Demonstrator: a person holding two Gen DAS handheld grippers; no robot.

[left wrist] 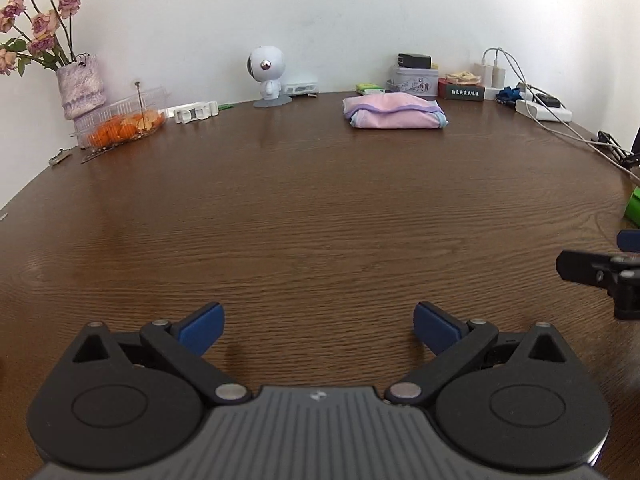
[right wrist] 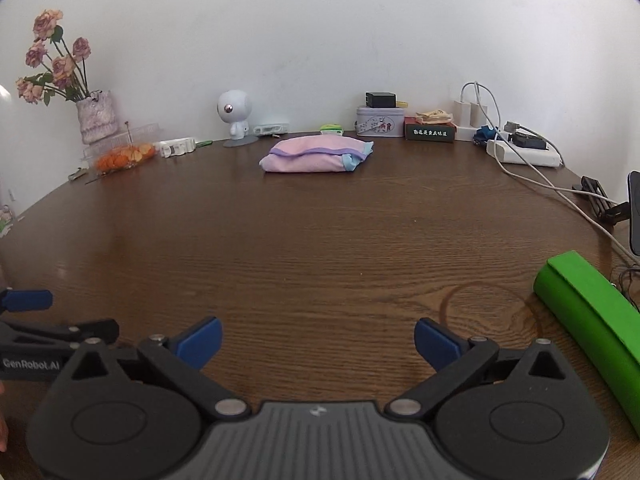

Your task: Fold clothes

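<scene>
Grippers sit side by side low over the near part of the brown table [left wrist: 320, 208], both tilted down toward the wood and pointing at the far wall. The left gripper [left wrist: 319, 326] has its blue pads spread wide with only bare tabletop between them; the right gripper [right wrist: 319, 342] is spread just as wide and holds nothing either. Each shows at the edge of the other's view — the right one at the far right of the left wrist view, the left one at the lower left of the right wrist view. The folded pink garment [right wrist: 316, 155] lies well apart from both, near the table's far edge, in front of a tin box [right wrist: 380, 121]. A green object [right wrist: 592, 320] lies just right of the right gripper.
</scene>
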